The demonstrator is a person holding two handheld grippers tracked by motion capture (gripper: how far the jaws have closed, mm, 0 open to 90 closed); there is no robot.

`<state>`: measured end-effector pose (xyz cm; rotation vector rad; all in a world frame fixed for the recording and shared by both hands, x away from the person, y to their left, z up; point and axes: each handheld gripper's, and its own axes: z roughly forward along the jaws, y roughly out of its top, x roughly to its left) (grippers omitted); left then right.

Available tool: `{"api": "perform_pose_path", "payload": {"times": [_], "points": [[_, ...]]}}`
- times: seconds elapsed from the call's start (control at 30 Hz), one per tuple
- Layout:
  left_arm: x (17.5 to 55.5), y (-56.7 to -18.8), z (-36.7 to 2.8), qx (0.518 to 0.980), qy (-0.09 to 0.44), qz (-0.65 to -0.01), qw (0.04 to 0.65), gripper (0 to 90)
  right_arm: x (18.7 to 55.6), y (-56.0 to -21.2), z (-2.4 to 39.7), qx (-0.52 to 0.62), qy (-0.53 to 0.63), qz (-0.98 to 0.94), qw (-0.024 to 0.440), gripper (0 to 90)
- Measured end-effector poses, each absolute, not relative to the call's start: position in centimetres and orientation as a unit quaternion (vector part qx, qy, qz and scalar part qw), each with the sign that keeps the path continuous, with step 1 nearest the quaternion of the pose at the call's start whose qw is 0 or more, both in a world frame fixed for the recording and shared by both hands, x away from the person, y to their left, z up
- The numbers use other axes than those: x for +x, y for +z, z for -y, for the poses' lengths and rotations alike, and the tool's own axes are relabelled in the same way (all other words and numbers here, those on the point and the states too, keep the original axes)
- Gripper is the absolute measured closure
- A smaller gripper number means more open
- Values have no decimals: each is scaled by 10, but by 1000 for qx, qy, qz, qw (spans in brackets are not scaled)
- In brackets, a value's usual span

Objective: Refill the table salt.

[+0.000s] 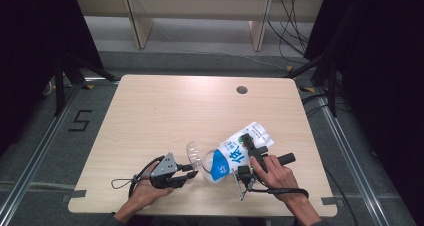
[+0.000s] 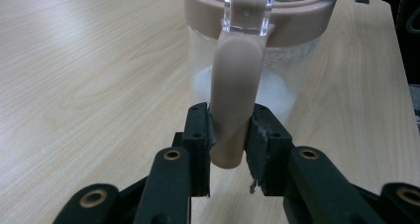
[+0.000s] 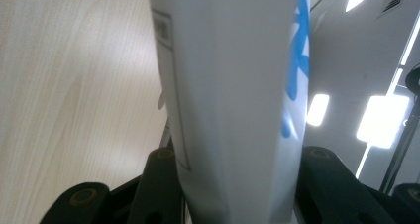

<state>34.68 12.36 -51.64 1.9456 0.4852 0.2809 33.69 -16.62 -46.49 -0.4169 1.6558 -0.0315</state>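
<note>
Near the table's (image 1: 150,106) front edge, right of its middle, a clear jar (image 2: 257,60) with a pinkish lid stands with some white powder in it. The left tool (image 1: 192,172) is clamped on the jar's handle (image 2: 233,100), steadying it. The right tool (image 1: 245,173) grips a white-and-blue bag (image 1: 235,153), tipped with its mouth at the jar's rim. The bag looks soft and floppy, likely to sag or slip, so a grip across its body seems best. The jar seems rigid, light and easy to tip; its handle is the sure hold. Nothing stands close by; a cable hole (image 1: 242,90) lies toward the far edge.
</note>
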Motion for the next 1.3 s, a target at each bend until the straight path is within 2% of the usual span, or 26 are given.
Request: {"api": "perform_pose_path", "payload": {"times": [1.3], "points": [[347, -516, -124, 815, 118, -203, 530, 709, 335, -468, 170, -176, 3, -737, 653, 717]]}}
